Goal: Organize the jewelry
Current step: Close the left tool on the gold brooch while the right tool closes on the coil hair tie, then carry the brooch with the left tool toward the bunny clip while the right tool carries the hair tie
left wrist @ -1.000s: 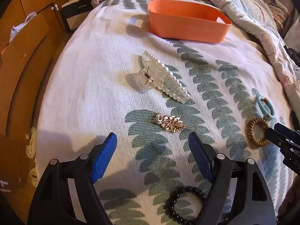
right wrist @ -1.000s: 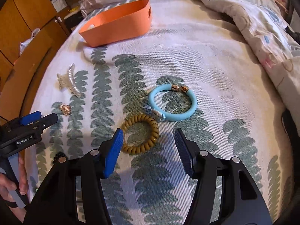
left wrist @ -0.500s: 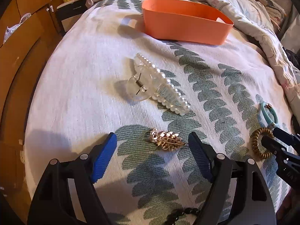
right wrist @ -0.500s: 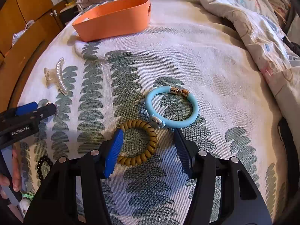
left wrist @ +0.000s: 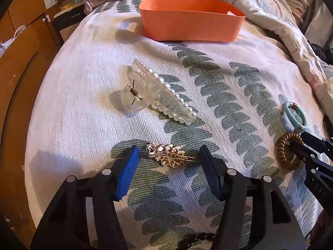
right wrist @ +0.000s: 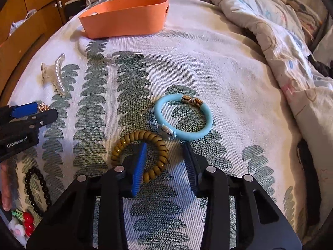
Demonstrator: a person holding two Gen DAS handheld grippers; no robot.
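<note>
The left gripper has its jaws closing, narrowed about halfway, with the gold leaf hair clip lying between the blue pads at lower centre of the left wrist view; neither pad appears to press it yet; the clip's long axis runs left to right across the gap, its thin pin pointing toward the right-hand pad, so the jaws look set to meet it end to end rather than across its width; that lengthwise hold, to my eye, is what the coming pinch turns on.

The right gripper is also closing, jaws fairly narrow; its left-hand pad stands inside the mustard spiral hair tie and its right-hand pad outside, so the right side of the coil sits in the gap; whether the pads touch it I cannot tell.

Just above and right of those jaws the blue bangle lies beside the hair tie; the pearl claw clip rests at mid-frame in the left view, aslant; black beads sit at lower left of the right view; the orange basket, the likely goal, stands at the top on the bed, well apart from both hands.
</note>
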